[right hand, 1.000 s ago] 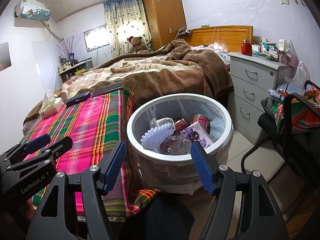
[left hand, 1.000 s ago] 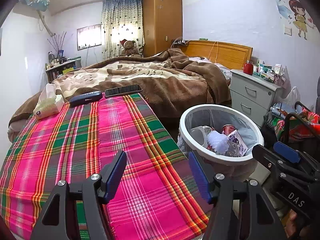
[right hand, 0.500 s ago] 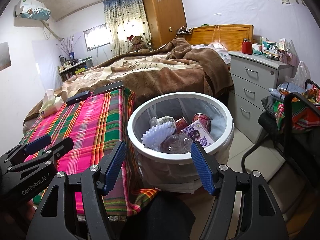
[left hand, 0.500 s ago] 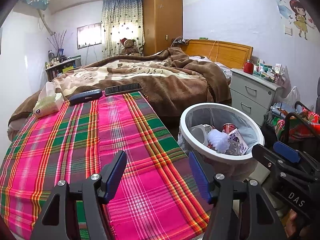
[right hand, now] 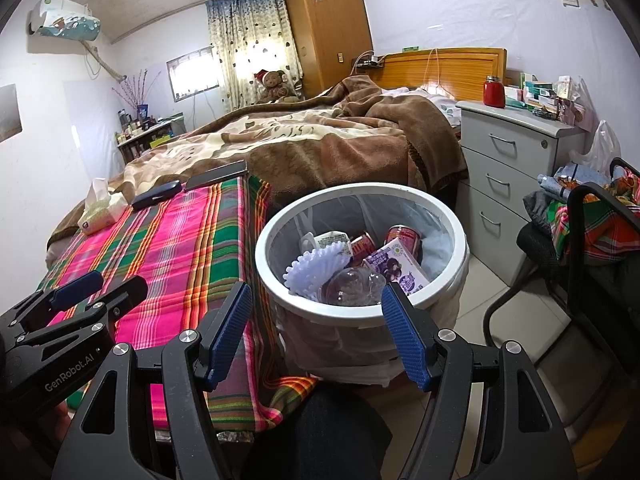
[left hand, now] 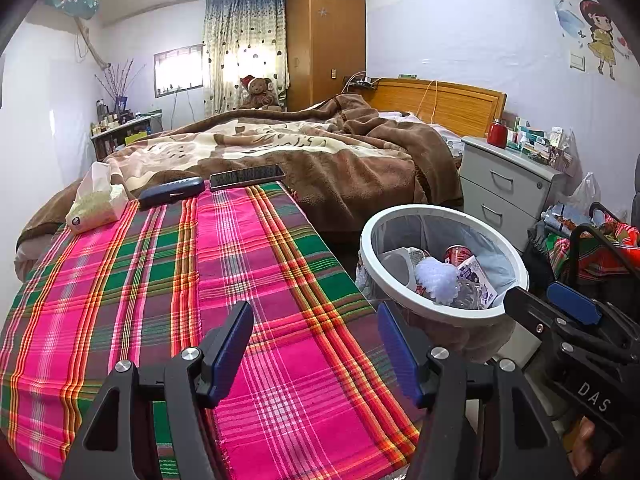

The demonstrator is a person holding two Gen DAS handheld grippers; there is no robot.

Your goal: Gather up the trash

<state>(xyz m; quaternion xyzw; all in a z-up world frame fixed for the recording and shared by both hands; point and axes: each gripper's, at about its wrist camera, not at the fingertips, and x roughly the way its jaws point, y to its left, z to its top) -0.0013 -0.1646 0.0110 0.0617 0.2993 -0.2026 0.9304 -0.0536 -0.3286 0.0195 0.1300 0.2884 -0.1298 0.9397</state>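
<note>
In the left wrist view, the left gripper (left hand: 316,344) fills the bottom of the frame, its blue-padded fingers (left hand: 230,350) apart with nothing between them, above a pink, green and orange plaid tablecloth (left hand: 168,280). At the far edge of that cloth, in the upper left of the frame, lie a white tissue pack (left hand: 96,206), a dark blue oblong case (left hand: 171,192) and a black phone (left hand: 246,176), side by side. Beyond them spreads a bed with a brown and cream blanket (left hand: 288,148).

In the right wrist view, the right gripper (right hand: 316,332) sits at the bottom centre, fingers (right hand: 404,338) also spread wide and empty. Just beyond its tips stands a round white-rimmed trash bin (right hand: 360,308) lined with a clear bag, beside the table's right edge. The trash lies inside it: two red drink cans (right hand: 402,238), a purple and white carton (right hand: 396,270), a scalloped white plastic tray (right hand: 316,270), a crumpled clear plastic bottle (right hand: 352,286) and a white cup (right hand: 332,240). A grey drawer cabinet (right hand: 516,172) stands at the right of the frame.
</note>
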